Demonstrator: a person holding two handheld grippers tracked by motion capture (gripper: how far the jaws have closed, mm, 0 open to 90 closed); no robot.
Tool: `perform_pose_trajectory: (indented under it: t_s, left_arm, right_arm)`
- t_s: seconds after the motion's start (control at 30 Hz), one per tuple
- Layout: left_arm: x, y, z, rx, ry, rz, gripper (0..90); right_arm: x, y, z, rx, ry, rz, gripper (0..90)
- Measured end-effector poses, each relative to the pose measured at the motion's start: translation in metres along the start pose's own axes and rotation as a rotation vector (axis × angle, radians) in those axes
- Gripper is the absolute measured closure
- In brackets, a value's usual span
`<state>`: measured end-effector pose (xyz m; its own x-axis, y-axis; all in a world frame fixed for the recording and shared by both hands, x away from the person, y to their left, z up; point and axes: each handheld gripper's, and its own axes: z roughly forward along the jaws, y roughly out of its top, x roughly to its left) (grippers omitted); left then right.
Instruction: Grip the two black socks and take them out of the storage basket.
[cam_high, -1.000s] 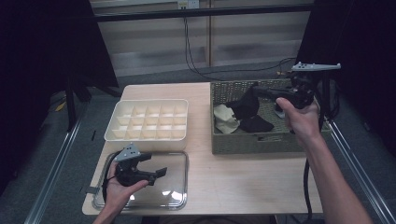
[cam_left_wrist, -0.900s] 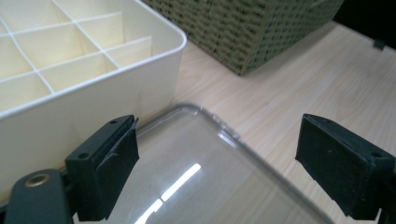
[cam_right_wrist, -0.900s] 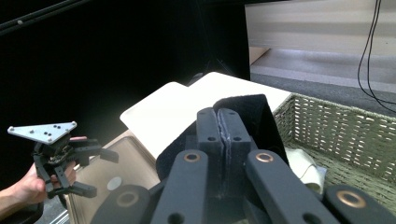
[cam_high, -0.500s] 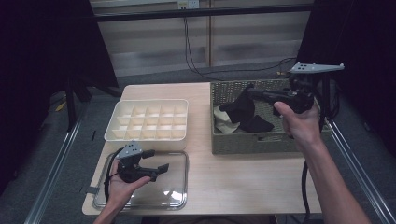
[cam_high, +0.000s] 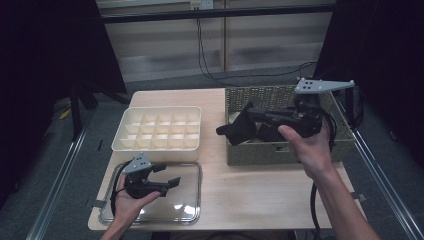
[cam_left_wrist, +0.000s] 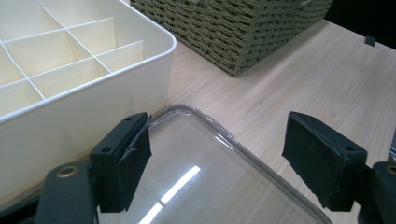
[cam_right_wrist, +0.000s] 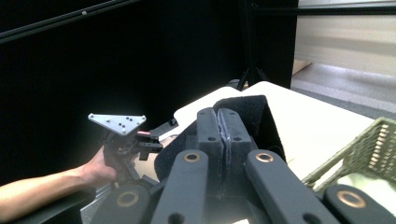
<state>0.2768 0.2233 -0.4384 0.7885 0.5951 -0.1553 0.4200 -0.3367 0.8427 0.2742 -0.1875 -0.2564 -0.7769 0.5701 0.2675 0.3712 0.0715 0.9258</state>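
My right gripper (cam_high: 251, 116) is shut on a black piece of cloth (cam_high: 238, 131) and holds it in the air over the left edge of the green wicker basket (cam_high: 280, 152). In the right gripper view the jaws (cam_right_wrist: 218, 120) are pressed together with the black cloth (cam_right_wrist: 256, 116) folded around them. Near the front left of the table my left gripper (cam_high: 168, 175) stands open just above a clear plastic tray (cam_high: 186, 210). Nothing lies between its jaws (cam_left_wrist: 223, 161); beneath them is the clear tray (cam_left_wrist: 219, 131).
A white box (cam_high: 195, 146) divided into several empty compartments sits behind the tray, its wall (cam_left_wrist: 116, 88) close to my left jaw. Another dark item (cam_high: 270, 132) lies in the basket (cam_left_wrist: 233, 32). Bare wood (cam_high: 260, 190) spans the table's front middle.
My right gripper has lifted the black cloth up from the basket and carried it left, toward the basket's left edge. The left gripper has hardly moved.
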Motion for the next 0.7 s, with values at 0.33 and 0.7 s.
perform_pose_trajectory:
  t_s: [0.33,0.7]
  left_arm:
    - [-0.009,0.007,0.003,-0.006,-0.019,0.053,37.7]
    - [-0.018,0.018,0.025,-0.003,-0.053,0.078,50.2]
  right_arm:
    - [0.017,-0.027,0.019,0.059,0.045,0.007,88.8]
    - [-0.007,-0.083,0.045,0.143,0.063,0.092,88.8]
